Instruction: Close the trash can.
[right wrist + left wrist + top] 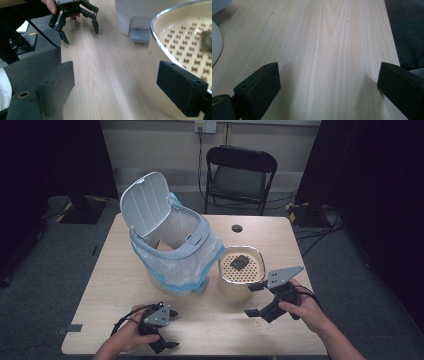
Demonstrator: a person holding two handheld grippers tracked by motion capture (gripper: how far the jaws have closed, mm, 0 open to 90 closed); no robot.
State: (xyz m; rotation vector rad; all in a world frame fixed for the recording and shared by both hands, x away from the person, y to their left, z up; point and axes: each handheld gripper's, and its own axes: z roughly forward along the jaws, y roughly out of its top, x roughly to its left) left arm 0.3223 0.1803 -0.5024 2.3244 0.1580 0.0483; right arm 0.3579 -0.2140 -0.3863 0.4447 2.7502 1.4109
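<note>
**K:** Left gripper [167, 329] sits nearest, low over the table's [210, 325] near edge, jaws spread wide, nothing between them. Left gripper view: bare wood grain between the jaws.

**M:** Right one?

**K:** Right gripper [256, 299] also released, empty, tilted on its side just beside the cream strainer bowl [227, 280]. One jaw is near the bowl's rim [160, 17], the other over the table.

**M:** Contents?

**K:** Dark lump [239, 262] on the bowl's perforated insert. White pedal bin [170, 251], lid up, bag-lined, stands left of the bowl, close to it.
</note>
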